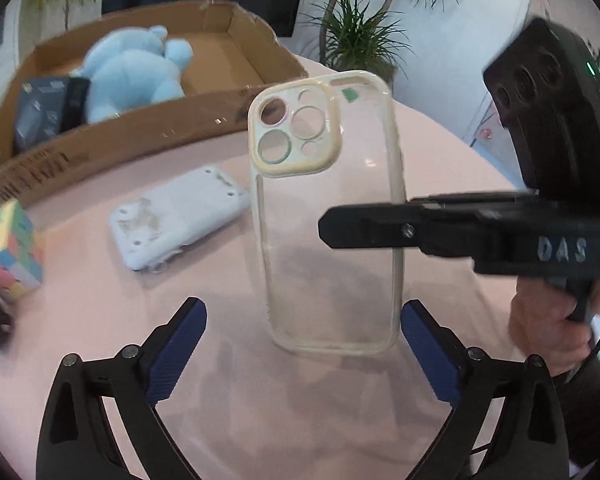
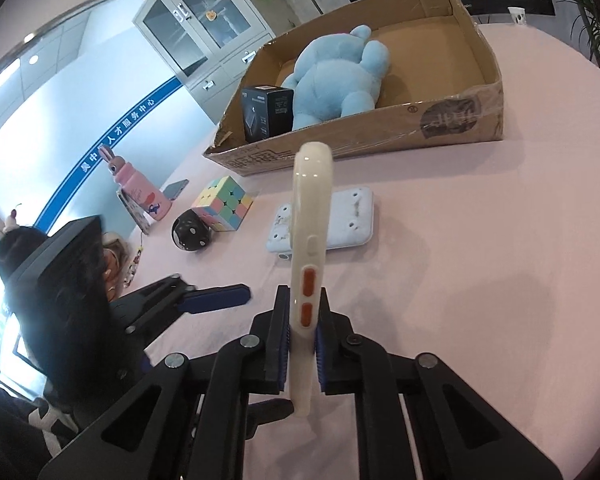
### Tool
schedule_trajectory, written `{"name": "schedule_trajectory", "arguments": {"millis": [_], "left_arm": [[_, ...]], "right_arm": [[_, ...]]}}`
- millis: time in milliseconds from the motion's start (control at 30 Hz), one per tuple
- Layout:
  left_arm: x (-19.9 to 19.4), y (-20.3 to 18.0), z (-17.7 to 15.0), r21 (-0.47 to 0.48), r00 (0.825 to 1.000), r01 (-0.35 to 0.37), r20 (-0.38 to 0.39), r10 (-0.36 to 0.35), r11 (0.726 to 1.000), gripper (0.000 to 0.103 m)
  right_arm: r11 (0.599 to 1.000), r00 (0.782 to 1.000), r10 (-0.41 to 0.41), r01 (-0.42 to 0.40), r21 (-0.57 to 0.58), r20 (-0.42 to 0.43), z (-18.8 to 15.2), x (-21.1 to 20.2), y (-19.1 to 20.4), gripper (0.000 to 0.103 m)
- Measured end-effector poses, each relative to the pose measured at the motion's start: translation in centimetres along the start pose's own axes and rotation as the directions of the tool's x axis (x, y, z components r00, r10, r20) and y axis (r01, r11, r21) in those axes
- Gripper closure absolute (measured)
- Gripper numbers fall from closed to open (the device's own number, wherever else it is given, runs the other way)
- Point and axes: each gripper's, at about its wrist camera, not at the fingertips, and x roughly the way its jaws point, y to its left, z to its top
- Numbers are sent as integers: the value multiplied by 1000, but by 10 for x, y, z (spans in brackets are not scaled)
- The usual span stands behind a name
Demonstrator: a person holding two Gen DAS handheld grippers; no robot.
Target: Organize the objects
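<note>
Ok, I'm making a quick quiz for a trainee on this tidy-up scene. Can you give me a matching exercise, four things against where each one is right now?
Things:
1. phone case
2. blue plush toy
3. pastel puzzle cube
4. white device

Places:
A. lying flat on the pink table, outside the box
B. clamped between the fingers of the right gripper, held upright off the table
C. inside the cardboard box, next to a black carton
D. on the table beside a black ball

Pairs: 1-B, 2-C, 3-D, 4-A
</note>
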Motion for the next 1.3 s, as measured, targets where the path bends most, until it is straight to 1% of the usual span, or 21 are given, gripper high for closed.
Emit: {"name": "schedule_trajectory", "arguments": {"millis": [33, 100, 133, 167, 233, 267, 300, 333, 367, 467, 567, 600, 700, 767, 833, 900, 967, 1000, 1133, 1233, 1300], "left_arm": [[7, 2, 4, -12, 999, 27, -22, -28, 1000, 5], [17, 3, 8, -13, 998, 42, -47, -43, 999, 4], [26, 2, 10, -9, 997, 39, -74, -39, 999, 4], [30, 0, 9, -4, 996, 33, -84, -33, 999, 5], [39, -8, 8, 42, 995, -2, -103, 7, 999, 13], [39, -14, 8, 71, 995, -27, -93, 33, 997, 29], [39, -23, 7, 115, 992, -69, -93, 80, 991, 29], [39, -26, 7, 126, 990, -97, -91, 109, 987, 29], [39, -28, 9, 128, 989, -104, -93, 116, 986, 29], [33, -29, 20, 113, 992, -68, -95, 79, 991, 29], [23, -33, 36, 135, 993, -96, -57, 104, 986, 29], [21, -34, 41, 142, 993, -102, -47, 110, 985, 31], [17, -38, 63, 178, 988, -153, -8, 157, 972, 32], [14, -37, 80, 182, 986, -168, 22, 167, 969, 32], [8, -36, 97, 185, 985, -170, 55, 163, 968, 32], [-1, -34, 107, 192, 983, -175, 84, 161, 966, 32], [-6, -32, 127, 195, 979, -185, 119, 164, 963, 32], [-8, -26, 143, 194, 977, -191, 132, 167, 962, 32], [-20, -13, 179, 168, 968, -196, 188, 163, 966, 32], [-22, -4, 208, 155, 966, -186, 210, 151, 970, 32], [-20, -2, 220, 145, 967, -176, 212, 143, 974, 32]], "right_arm": [[1000, 1000, 11, -11, 3, -1, -1, -1, -1, 94], [1000, 1000, 20, -20, -8, -3, -4, -3, -1, 94], [1000, 1000, 17, -17, -13, -3, -4, -3, -1, 94], [1000, 1000, 23, -23, -17, -6, -5, -4, 0, 94], [999, 1000, 15, -15, -31, -7, -7, -4, 1, 94], [999, 1000, 17, -17, -32, -9, -7, -4, 1, 94], [999, 1000, 19, -19, -29, -11, -7, -4, 0, 94], [1000, 1000, 15, -16, -22, -15, -8, -3, 0, 94], [1000, 1000, 22, -22, -20, -18, -8, -4, 0, 94], [1000, 1000, 7, -7, -28, 1, -4, -13, 4, 94], [1000, 1000, 9, -8, -26, 22, 8, -23, 6, 94], [1000, 1000, 6, -6, -29, 28, 14, -26, 7, 94], [997, 997, -57, 60, -56, 52, 34, -33, 15, 94], [995, 994, -77, 82, -58, 71, 49, -38, 18, 94], [993, 991, -91, 97, -72, 95, 65, -44, 22, 94], [991, 989, -94, 104, -84, 115, 81, -50, 24, 94], [990, 987, -88, 101, -96, 133, 96, -56, 26, 94], [990, 986, -82, 97, -100, 144, 105, -60, 26, 94], [986, 979, -78, 105, -132, 189, 142, -69, 30, 94], [979, 973, -91, 127, -161, 214, 166, -71, 31, 94], [975, 971, -93, 134, -177, 221, 179, -69, 30, 94]]}}
